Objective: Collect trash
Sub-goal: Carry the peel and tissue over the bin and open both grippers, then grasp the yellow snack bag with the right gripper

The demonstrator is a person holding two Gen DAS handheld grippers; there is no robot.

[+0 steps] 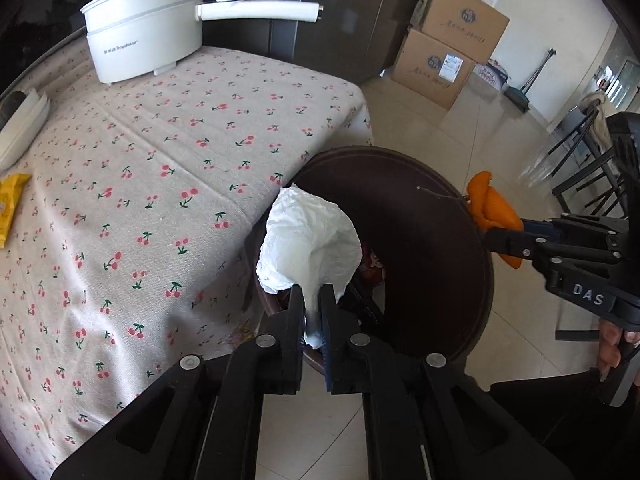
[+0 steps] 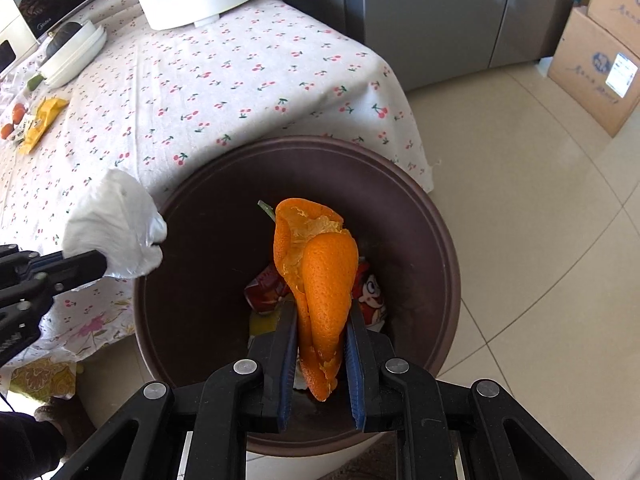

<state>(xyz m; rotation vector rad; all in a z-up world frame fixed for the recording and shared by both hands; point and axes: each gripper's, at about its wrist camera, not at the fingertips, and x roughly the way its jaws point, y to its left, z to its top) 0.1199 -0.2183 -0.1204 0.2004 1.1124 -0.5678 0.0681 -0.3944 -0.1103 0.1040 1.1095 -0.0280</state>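
Left tongs [image 1: 313, 304] closed on a crumpled white tissue [image 1: 308, 248], which stands up from the narrow gap between the jaws; the tissue hangs at the near-left rim of the dark brown bin [image 1: 432, 280], where the bin meets the worktop [image 1: 160, 160] edge; right tongs [image 2: 322, 320] closed on a folded orange peel [image 2: 320, 276], pinched between the blue-lined jaws, its upper end rising above them; the peel is held over the open mouth of the bin [image 2: 200, 280], directly ahead of the right tongs; red printed wrappers [image 2: 268, 292] lie at the bin's bottom beneath the peel; beyond the left tongs, on the cherry-print cloth, a white electric pot [image 1: 144, 28]; far left, a yellow packet [image 1: 10, 204].
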